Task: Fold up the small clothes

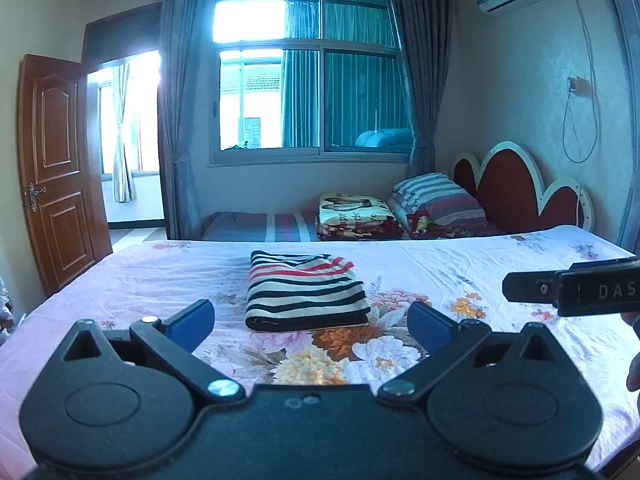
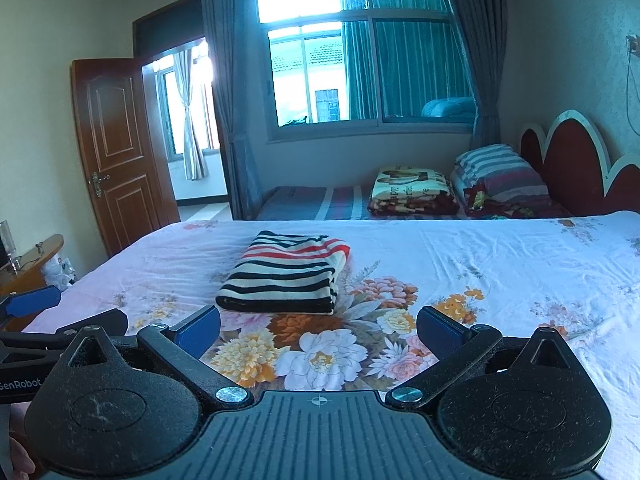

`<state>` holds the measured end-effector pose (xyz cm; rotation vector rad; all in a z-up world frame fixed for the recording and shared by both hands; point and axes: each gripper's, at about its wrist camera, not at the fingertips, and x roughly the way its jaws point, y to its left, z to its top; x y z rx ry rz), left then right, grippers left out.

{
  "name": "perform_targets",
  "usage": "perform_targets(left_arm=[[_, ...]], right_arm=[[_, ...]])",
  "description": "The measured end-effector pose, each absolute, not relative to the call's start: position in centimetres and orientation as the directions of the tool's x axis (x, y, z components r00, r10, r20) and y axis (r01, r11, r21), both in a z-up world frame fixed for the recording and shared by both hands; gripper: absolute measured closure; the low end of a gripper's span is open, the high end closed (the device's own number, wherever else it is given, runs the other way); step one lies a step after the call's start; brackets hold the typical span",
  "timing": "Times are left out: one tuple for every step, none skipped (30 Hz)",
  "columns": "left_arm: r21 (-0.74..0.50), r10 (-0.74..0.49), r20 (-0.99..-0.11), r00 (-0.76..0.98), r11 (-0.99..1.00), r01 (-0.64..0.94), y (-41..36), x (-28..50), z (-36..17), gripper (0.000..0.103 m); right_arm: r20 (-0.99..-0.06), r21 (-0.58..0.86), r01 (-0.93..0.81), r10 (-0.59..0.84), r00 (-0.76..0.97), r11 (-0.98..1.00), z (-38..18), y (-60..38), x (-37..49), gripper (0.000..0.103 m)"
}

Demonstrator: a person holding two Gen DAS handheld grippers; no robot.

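A folded striped garment [image 1: 306,290], black, white and red, lies flat on the floral bed sheet [image 1: 460,276]. It also shows in the right wrist view [image 2: 286,276]. My left gripper [image 1: 310,328] is open and empty, hovering just short of the garment's near edge, jaws wide apart. My right gripper [image 2: 318,330] is open and empty, a little nearer than the garment and to its right. Part of the right gripper shows at the right edge of the left wrist view [image 1: 576,290]. A blue pad of the left gripper shows at the left edge of the right wrist view [image 2: 34,300].
A second bed behind holds a folded blanket [image 1: 356,216] and striped pillows [image 1: 436,196] against a red headboard [image 1: 516,188]. A wooden door [image 1: 56,168] stands open at the left. A small wooden table [image 2: 28,264] sits left of the bed.
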<state>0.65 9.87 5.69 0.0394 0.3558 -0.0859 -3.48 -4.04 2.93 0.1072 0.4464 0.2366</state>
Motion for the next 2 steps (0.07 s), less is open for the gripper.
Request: perform_targets(left_arm=[[0.024,-0.072,-0.348,0.935,0.996,0.086,9.78,0.59,5.66,0.001],[0.014,-0.077,-0.349,0.934,0.996,0.088,9.84,0.63,5.66,0.001]], right_arm=[[-0.416,0.155,-0.206,0.253,0.874,0.966,2.82,-4.06,-3.34,0.000],[-0.418,0.154,-0.210,0.256,0.872,0.965,2.79,-3.96,-3.20,0.000]])
